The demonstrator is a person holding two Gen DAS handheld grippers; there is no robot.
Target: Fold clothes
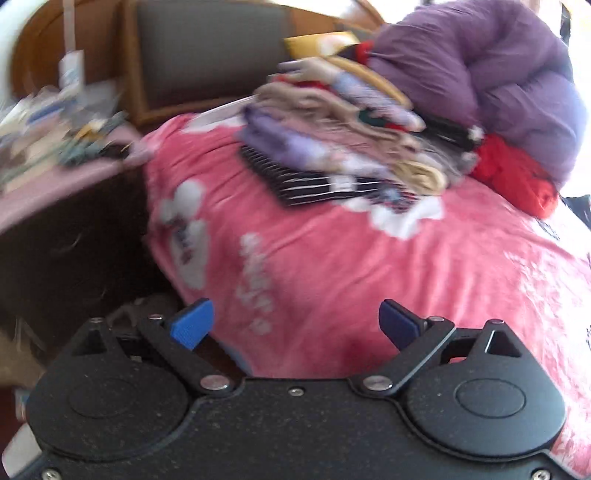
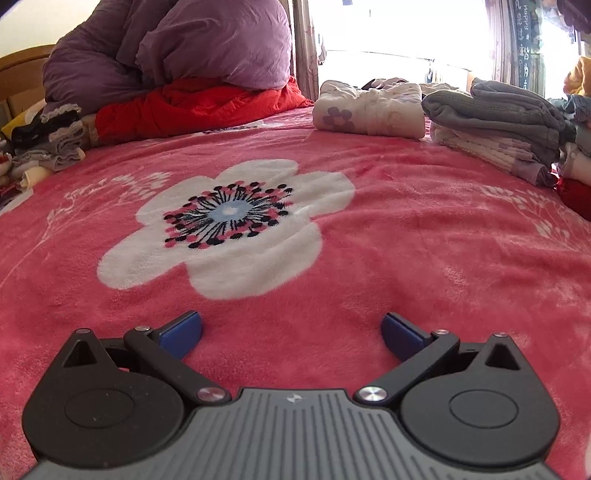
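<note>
My left gripper (image 1: 295, 325) is open and empty, above the near left edge of a pink flowered blanket (image 1: 332, 266) on the bed. A blurred pile of clothes (image 1: 343, 147) lies further up the bed on a striped dark garment (image 1: 314, 184). My right gripper (image 2: 291, 336) is open and empty, low over the pink blanket (image 2: 406, 258) just short of its big white flower (image 2: 229, 225). Folded clothes sit at the far side: a white floral bundle (image 2: 369, 109) and a grey stack (image 2: 498, 110).
A purple duvet (image 2: 177, 48) on a red quilt (image 2: 199, 107) is heaped at the bed head; it also shows in the left wrist view (image 1: 480, 74). A cluttered bedside table (image 1: 55, 147) and a wooden chair (image 1: 207, 55) stand left of the bed. A bright window (image 2: 406, 29) is behind.
</note>
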